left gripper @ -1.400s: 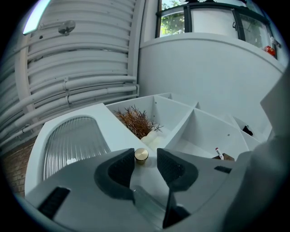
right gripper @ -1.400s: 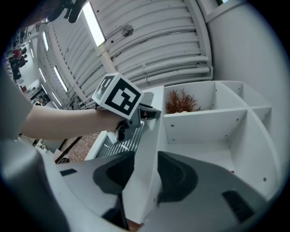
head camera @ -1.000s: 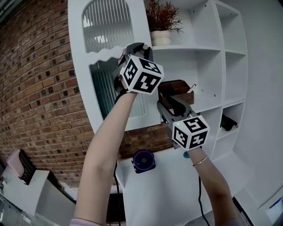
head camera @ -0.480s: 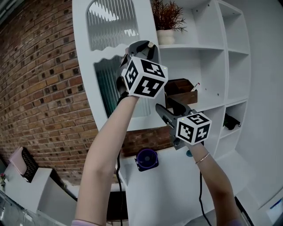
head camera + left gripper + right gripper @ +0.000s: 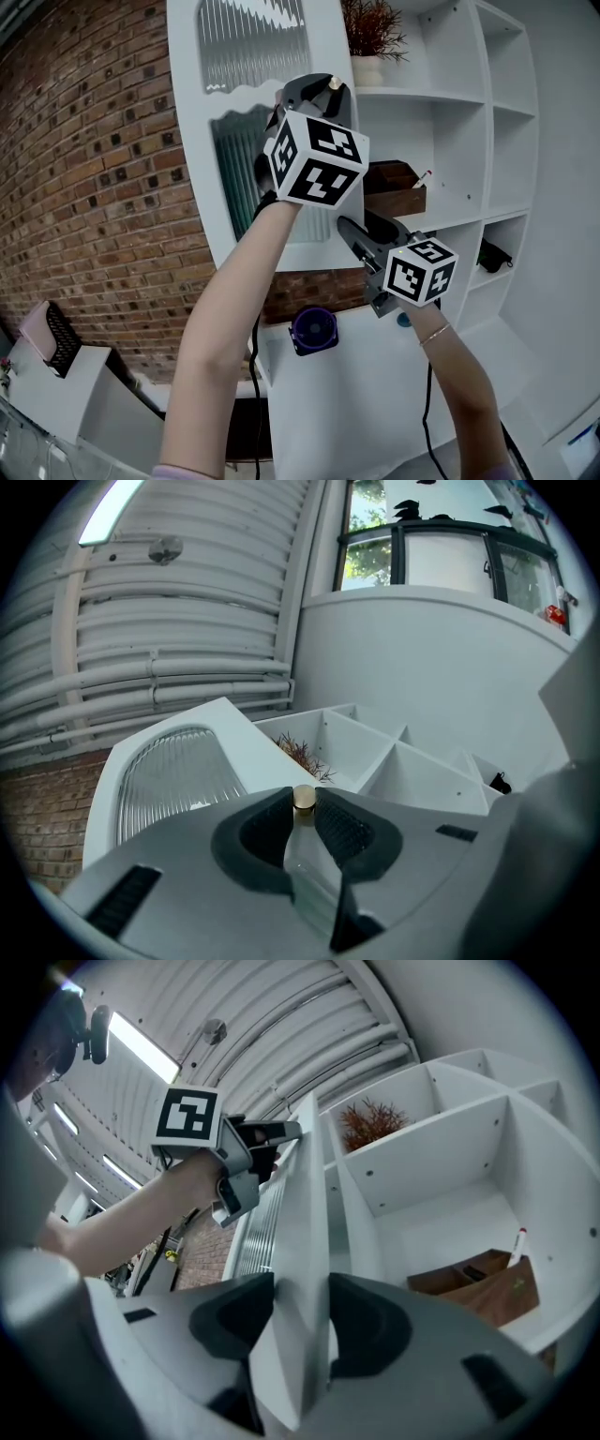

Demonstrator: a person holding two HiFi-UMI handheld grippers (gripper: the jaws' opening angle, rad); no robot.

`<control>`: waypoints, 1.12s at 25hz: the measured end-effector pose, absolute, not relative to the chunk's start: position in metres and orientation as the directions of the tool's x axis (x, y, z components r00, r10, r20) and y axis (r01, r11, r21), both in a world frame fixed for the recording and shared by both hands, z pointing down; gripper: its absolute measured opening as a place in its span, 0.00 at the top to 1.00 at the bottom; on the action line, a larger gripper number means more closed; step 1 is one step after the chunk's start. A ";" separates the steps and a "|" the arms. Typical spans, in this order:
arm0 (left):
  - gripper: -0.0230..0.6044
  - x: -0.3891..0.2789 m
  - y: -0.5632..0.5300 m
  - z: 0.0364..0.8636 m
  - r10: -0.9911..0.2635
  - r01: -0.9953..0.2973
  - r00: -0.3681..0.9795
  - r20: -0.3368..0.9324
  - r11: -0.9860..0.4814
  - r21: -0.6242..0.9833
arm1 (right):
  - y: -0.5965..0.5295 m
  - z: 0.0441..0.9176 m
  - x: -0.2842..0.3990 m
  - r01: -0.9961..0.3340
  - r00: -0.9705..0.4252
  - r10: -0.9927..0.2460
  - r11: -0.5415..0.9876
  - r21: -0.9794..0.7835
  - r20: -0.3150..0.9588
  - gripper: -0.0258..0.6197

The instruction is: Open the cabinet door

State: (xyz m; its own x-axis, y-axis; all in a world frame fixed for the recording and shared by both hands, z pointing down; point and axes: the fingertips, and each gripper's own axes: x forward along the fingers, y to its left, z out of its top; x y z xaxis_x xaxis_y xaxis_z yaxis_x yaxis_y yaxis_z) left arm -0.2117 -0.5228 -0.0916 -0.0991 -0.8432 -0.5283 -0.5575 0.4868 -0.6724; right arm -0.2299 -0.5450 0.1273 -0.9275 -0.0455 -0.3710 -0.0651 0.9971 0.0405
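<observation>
The white cabinet door (image 5: 262, 56) with ribbed glass stands swung out from the white shelf unit (image 5: 469, 122). My left gripper (image 5: 314, 89) is shut on the door's free edge just below its small brass knob (image 5: 304, 798). Its jaws have just been closing slightly, and both pads press the edge. Lower down, my right gripper (image 5: 352, 231) straddles the same door edge (image 5: 305, 1241), which fills the gap between the pads. Those jaws opened wide and have just been closing on the edge again. My left gripper (image 5: 251, 1152) also shows from the right gripper view, up along the door.
A potted plant (image 5: 372, 37) sits on the top shelf. One shelf lower stands a brown wooden box (image 5: 394, 192). A purple round object (image 5: 312, 330) rests on the low ledge. A brick wall (image 5: 94, 187) lies to the left, and a black item (image 5: 492, 255) is on a right shelf.
The door has shifted rightward in the head view, and my left gripper went with it on the edge. My right gripper moved slightly right and lower along the edge.
</observation>
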 end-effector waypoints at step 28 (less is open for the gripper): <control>0.84 -0.171 -0.396 -0.093 -0.803 -0.708 0.085 -0.589 0.368 -0.603 | -0.422 0.127 -0.169 -0.247 -0.894 -0.187 0.964 0.097 -0.408 0.78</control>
